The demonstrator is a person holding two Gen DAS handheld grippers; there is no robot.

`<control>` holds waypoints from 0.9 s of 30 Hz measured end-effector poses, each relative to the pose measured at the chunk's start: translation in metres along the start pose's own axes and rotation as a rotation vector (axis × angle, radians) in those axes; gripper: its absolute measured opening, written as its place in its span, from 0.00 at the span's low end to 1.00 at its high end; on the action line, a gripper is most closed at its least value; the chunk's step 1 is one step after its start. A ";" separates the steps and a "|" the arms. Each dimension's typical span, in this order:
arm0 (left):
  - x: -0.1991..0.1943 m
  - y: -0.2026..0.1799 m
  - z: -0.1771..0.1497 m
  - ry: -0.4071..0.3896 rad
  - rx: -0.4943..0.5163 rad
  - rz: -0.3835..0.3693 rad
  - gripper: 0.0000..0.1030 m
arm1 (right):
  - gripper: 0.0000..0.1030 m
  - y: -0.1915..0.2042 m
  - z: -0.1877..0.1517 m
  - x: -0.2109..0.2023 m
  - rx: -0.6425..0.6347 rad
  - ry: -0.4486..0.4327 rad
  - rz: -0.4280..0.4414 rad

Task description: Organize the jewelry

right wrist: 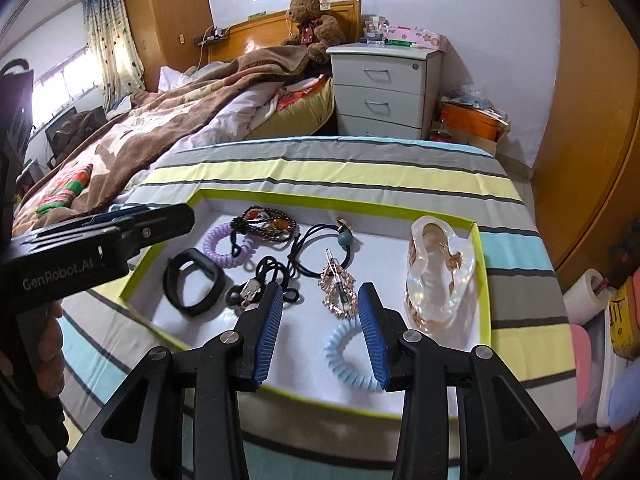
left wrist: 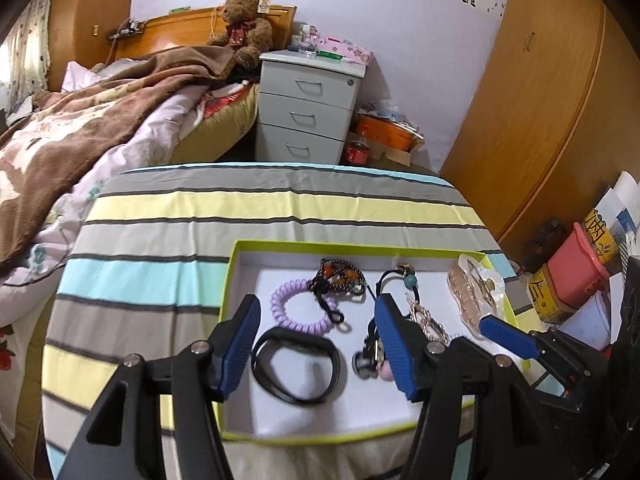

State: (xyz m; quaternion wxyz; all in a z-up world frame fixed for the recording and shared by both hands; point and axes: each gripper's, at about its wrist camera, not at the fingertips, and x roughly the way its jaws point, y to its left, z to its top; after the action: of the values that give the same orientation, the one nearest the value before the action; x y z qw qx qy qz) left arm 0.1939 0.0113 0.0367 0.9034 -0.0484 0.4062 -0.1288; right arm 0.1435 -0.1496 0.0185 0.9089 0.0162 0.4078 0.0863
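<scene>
1. Left gripper (left wrist: 318, 344) nearest my lens: jaws spread wide, holding nothing, hovering over the black band (left wrist: 297, 366) inside the lime-edged tray (left wrist: 280, 245).
2. Right gripper (right wrist: 320, 332) likewise spread and empty; the pale blue coil tie (right wrist: 345, 354) lies on the tray floor between its fingers, partly hidden behind the right one.
3. Lilac coil tie (right wrist: 227, 247) sits beside the beaded bracelet (right wrist: 269, 225) at the tray's far side.
4. Gold rhinestone clip (right wrist: 339, 291) lies mid-tray, near the black elastic with teal bead (right wrist: 345, 238).
5. Clear hair claw (right wrist: 438, 276) rests against the tray's right wall.
6. Tray sits on a striped cloth (left wrist: 280, 204).
</scene>
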 end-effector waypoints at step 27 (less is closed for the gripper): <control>-0.068 -0.022 -0.091 -0.080 0.007 0.196 0.73 | 0.44 0.010 -0.049 -0.059 0.031 -0.075 -0.046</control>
State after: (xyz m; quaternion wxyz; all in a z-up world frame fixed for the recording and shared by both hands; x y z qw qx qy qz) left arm 0.0785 0.0100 0.0294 0.9273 -0.0103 0.3720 -0.0394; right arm 0.0670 -0.1516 0.0306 0.9250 0.0242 0.3748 0.0586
